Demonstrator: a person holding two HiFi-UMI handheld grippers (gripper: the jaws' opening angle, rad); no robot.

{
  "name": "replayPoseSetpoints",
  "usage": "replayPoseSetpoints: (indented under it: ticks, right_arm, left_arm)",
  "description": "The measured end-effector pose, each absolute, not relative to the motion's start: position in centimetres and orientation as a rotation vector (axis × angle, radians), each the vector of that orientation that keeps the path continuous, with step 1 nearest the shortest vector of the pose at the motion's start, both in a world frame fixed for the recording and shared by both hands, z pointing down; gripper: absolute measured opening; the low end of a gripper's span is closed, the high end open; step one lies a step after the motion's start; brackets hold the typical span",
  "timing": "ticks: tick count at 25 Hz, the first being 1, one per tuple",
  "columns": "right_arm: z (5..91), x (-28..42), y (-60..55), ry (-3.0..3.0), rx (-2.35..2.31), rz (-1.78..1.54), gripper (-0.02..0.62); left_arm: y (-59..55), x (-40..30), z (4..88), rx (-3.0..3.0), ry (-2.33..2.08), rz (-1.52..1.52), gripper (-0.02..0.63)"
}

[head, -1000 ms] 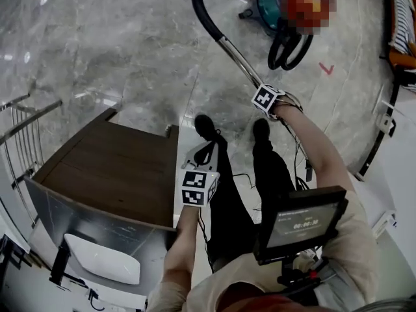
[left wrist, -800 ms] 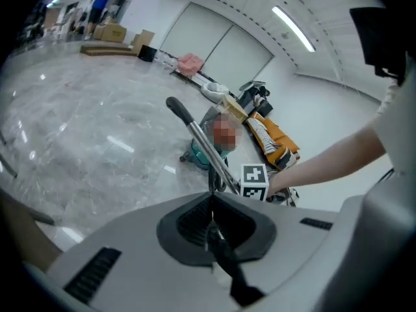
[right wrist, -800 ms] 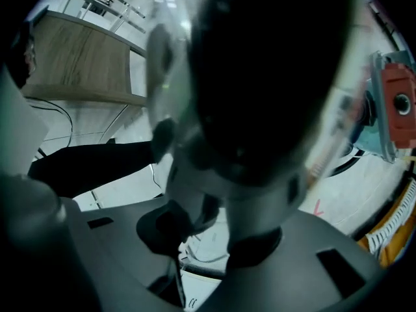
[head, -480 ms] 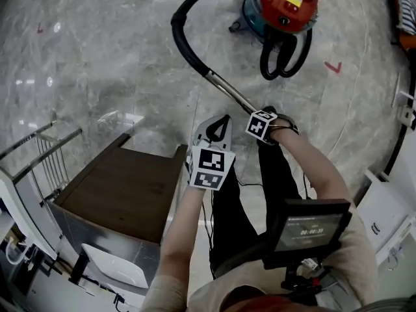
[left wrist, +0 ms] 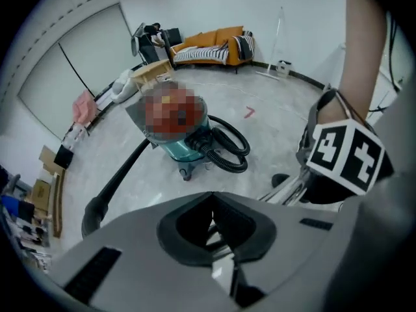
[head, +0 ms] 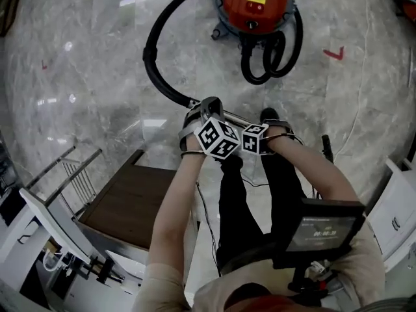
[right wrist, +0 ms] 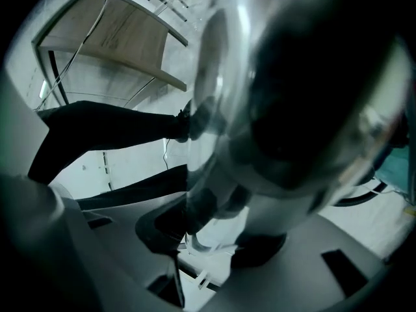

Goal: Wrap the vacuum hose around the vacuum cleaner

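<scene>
The vacuum cleaner [head: 252, 2] [left wrist: 190, 153] has a red top and a teal body and stands on the marble floor ahead. Its black hose [head: 153, 51] [left wrist: 120, 174] curves left and back to the metal wand [head: 194, 103] [right wrist: 292, 109]; more hose lies looped beside the body [head: 270, 54]. My right gripper [head: 252, 125] [right wrist: 214, 239] grips the wand, which fills its view, and its jaws have just been opening a little. Right beside it, at the wand's hose end, is my left gripper [head: 209, 104] [left wrist: 213, 229], shut with nothing in it.
A brown wooden table [head: 130, 203] and a wire rack [head: 78, 181] stand at my lower left. White cabinets [head: 400, 207] line the right. The person's legs [head: 237, 200] are below the grippers. An orange sofa [left wrist: 214, 41] stands by the far wall.
My left gripper has swung from over the wooden table across to the wand and rolled over. The right gripper shifted slightly, still on the wand. The vacuum cleaner sits more centred in view.
</scene>
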State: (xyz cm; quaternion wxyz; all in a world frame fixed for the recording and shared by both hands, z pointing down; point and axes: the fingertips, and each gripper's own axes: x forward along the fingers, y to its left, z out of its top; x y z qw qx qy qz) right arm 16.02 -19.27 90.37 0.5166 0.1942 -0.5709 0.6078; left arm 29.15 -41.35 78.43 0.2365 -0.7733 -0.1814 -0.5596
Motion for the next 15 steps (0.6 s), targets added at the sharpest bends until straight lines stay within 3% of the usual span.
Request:
replayPoseSetpoints:
  ticks: [15]
  right_arm:
    - [90.9, 29.1, -12.7, -1.201, 0.303, 1.274, 0.14]
  left_arm:
    - [-38.5, 32.9, 84.1, -2.224, -0.438, -1.942, 0.006]
